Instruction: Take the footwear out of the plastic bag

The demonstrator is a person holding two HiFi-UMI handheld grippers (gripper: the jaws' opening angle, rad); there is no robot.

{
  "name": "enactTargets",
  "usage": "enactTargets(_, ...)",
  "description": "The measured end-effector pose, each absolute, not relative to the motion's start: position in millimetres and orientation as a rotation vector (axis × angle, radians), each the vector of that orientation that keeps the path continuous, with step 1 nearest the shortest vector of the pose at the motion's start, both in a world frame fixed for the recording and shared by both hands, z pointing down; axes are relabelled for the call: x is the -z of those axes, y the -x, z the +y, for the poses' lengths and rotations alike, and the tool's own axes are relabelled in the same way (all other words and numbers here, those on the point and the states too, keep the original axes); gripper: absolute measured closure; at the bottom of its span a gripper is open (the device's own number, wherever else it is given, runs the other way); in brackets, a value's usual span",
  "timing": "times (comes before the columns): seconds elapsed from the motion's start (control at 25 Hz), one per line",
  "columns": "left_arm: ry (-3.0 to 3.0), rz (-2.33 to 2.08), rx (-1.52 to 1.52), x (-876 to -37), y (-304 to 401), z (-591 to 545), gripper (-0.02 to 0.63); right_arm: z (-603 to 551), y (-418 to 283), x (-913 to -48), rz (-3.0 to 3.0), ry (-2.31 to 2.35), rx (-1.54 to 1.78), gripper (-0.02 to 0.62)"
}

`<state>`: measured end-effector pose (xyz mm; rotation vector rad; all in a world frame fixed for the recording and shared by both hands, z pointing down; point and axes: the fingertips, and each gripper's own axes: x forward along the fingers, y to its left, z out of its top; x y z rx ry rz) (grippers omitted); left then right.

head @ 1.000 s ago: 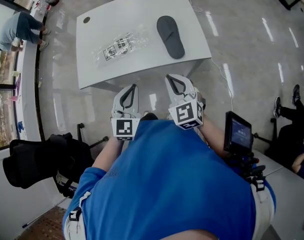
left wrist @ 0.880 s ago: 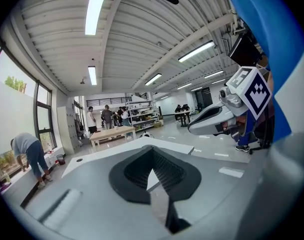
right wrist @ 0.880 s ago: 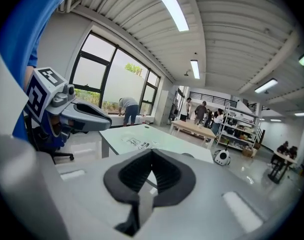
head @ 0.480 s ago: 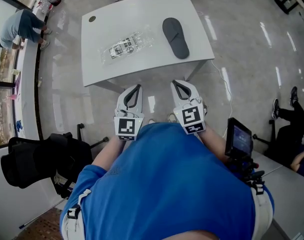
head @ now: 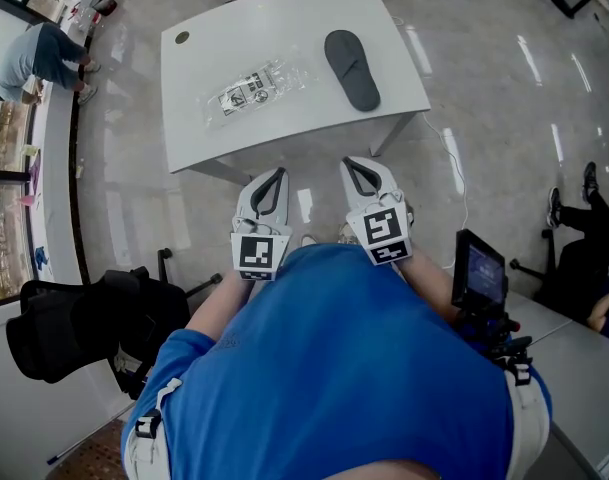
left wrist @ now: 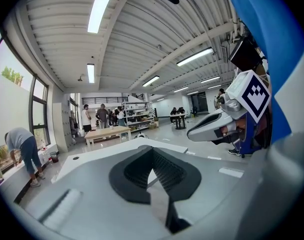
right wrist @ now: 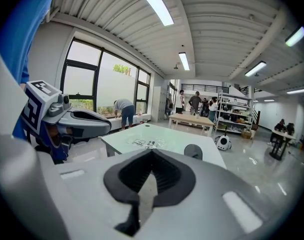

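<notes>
A dark grey slipper lies bare on the right part of the white table. To its left lies a clear plastic bag with a printed label, flat on the tabletop. In the right gripper view the slipper and the bag show small and far off. My left gripper and right gripper hang side by side in front of the table's near edge, close to my body. Both are shut with nothing between their jaws.
A black chair stands at my left. At my right hip sits a small screen. A person bends over a ledge by the windows at far left. Another person's legs show at the right on the glossy floor.
Both grippers have shifted slightly and the right one has rolled a little. The view has drifted, so the table sits a bit differently in frame. Slipper and bag lie where they were.
</notes>
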<state>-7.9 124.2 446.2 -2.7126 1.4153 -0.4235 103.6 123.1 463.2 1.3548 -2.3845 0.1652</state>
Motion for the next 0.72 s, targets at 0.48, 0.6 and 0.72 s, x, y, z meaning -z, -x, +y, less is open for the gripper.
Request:
enactTargets(0.48,2.729,1.402,0.398,-448,2,116,0.601,117,-110,-463,-2.364,-1.381,-0.166,0.593)
enactTargets(0.6,2.733,1.389,0.399,-449,0,115,0.601,117,-111,-463,-2.361,-1.382,-0.16,0.593)
enactTargets(0.72,2.737,1.382,0.395,-449,-2,113,0.601,116,-112,-463,-2.358,-1.387,-0.162,0.593)
